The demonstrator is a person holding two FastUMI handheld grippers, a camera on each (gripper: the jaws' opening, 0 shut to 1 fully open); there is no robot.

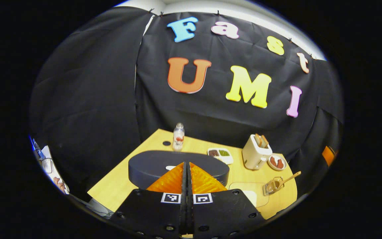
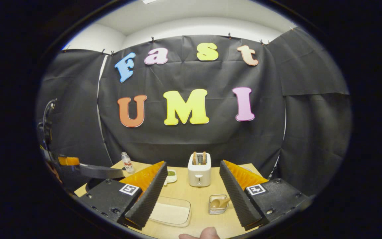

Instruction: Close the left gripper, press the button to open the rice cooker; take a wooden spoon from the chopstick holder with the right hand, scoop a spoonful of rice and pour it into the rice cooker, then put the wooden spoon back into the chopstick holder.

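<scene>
Jaws: left gripper closed, right gripper wide, empty, over wooden table.

Left gripper: black finger mounts, each bearing a square black-and-white tag, round screw heads along the edges. Right gripper: same black mounts, tags, ridged finger faces.

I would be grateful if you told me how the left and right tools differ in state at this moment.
The left tool has its fingers shut together, poised over the rice cooker; the right tool has them spread wide, the toaster visible between. Both hold nothing.
</scene>
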